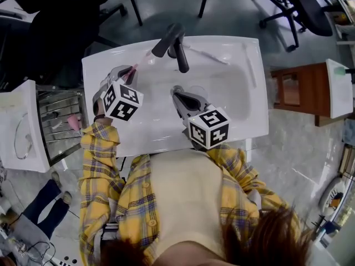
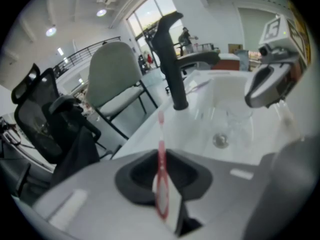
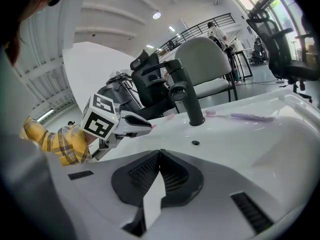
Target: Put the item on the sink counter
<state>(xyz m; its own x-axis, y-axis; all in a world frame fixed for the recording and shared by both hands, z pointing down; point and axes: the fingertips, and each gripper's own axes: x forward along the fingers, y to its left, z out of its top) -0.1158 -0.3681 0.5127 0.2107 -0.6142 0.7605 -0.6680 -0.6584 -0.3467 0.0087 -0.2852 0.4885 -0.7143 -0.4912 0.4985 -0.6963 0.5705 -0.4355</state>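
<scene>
Left gripper (image 1: 126, 72) clamps the pink toothbrush (image 2: 161, 176); right gripper (image 3: 159, 159) closed, empty; best lower it flat onto the counter (image 1: 108, 60) beside the tap (image 1: 178, 49), clear of the basin (image 1: 222, 87).

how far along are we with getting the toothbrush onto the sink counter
Done: a purple toothbrush already lies on the sink counter behind the faucet.
In hand: the left tongs are shut on a pink toothbrush, held in the air left of the faucet. The right tongs are shut and empty.
Left: lower the pink toothbrush onto the counter and release it.
</scene>
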